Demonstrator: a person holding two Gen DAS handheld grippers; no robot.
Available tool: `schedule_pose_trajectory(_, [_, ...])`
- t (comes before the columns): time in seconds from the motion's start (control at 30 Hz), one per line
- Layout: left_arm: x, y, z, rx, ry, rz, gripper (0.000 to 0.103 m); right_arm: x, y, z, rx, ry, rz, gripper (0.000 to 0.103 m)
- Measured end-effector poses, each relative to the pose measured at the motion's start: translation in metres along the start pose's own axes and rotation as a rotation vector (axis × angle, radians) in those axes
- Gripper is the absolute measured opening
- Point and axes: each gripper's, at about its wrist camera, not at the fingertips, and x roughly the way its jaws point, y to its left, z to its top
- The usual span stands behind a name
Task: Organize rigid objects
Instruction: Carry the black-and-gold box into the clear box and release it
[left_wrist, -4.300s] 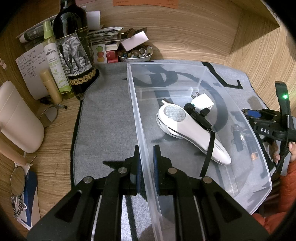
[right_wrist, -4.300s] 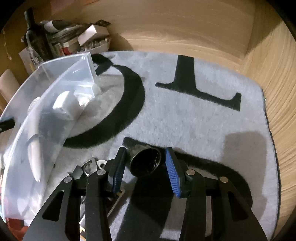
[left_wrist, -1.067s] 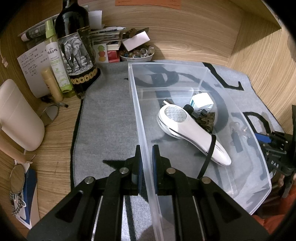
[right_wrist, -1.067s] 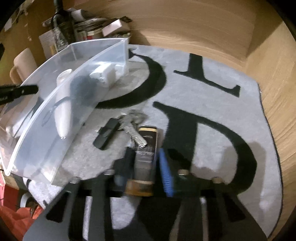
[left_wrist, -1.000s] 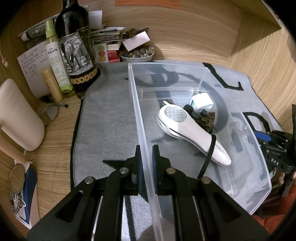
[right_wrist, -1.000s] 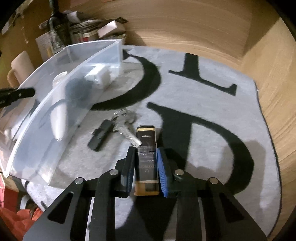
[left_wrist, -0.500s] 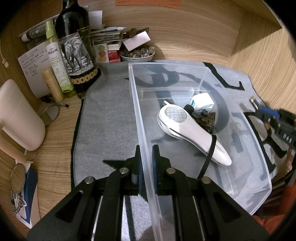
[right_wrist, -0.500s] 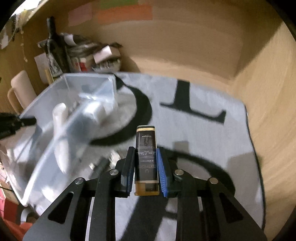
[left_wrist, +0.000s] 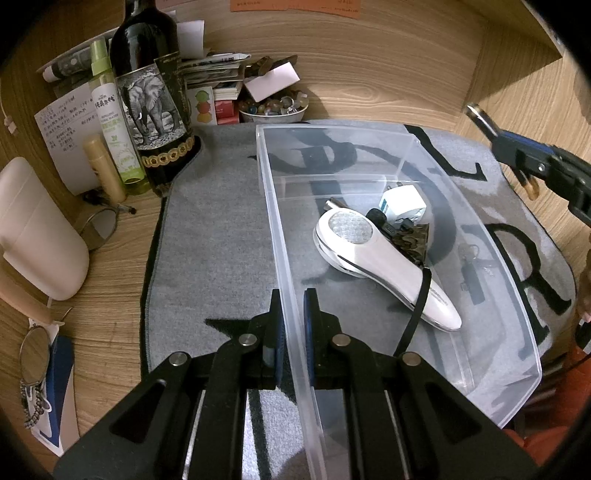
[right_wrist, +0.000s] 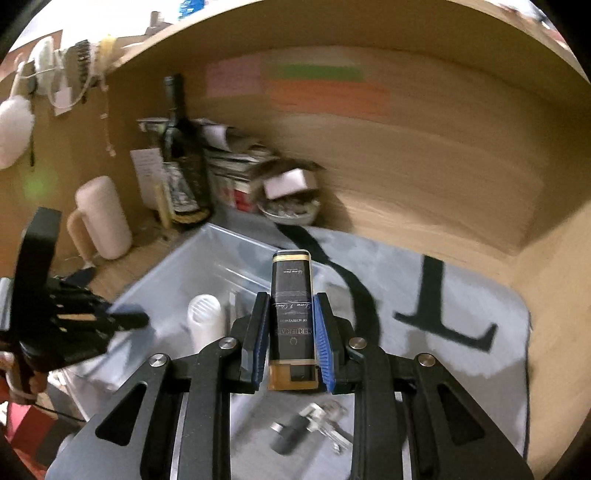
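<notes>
My left gripper (left_wrist: 292, 314) is shut on the near left wall of a clear plastic bin (left_wrist: 424, 147) standing on the grey mat. Inside the bin lie a white handheld device (left_wrist: 384, 262), a white plug adapter (left_wrist: 402, 203) and a small dark camouflage piece (left_wrist: 415, 236). My right gripper (right_wrist: 290, 332) is shut on a slim black and gold box (right_wrist: 291, 295), held in the air above the mat at the bin's (right_wrist: 177, 280) right side. In the left wrist view the right gripper (left_wrist: 517, 151) shows at the far right, above the bin's rim.
A key bunch with a black fob (right_wrist: 299, 428) lies on the mat (right_wrist: 443, 295) below my right gripper. At the back left stand a dark bottle with an elephant label (left_wrist: 151, 103), a green spray bottle (left_wrist: 110, 122), a bowl of trinkets (left_wrist: 273, 109) and a white jug (left_wrist: 33, 229).
My right gripper has lifted the black and gold box off the mat and swung it up toward the bin. The left gripper and the bin have stayed put.
</notes>
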Motion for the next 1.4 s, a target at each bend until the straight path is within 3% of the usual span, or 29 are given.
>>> schedule_pose_trajectory(0.17, [0.0,-0.001,0.0,0.004,0.001,0.002,0.009,0.018,0.018,0.004,-0.039,0.033,0.06,0.022])
schedule_pose_trajectory(0.53, [0.001,-0.001,0.0,0.002,0.001,0.003,0.009,0.06,0.056,-0.009,-0.158,0.205,0.168,0.022])
schedule_pose_trajectory(0.8, [0.001,0.0,0.0,0.001,0.001,0.001,0.009,0.072,0.07,-0.018,-0.212,0.275,0.186,0.022])
schedule_pose_trajectory(0.93, [0.001,-0.001,0.0,0.003,0.001,0.002,0.009,0.072,0.071,-0.019,-0.208,0.277,0.185,0.022])
schedule_pose_trajectory(1.07, [0.0,-0.001,0.0,0.004,0.001,0.002,0.009,0.07,0.068,-0.017,-0.197,0.26,0.178,0.031])
schedule_pose_trajectory(1.4, [0.0,-0.001,-0.001,0.006,0.0,0.003,0.009,0.044,0.043,-0.011,-0.131,0.188,0.132,0.042])
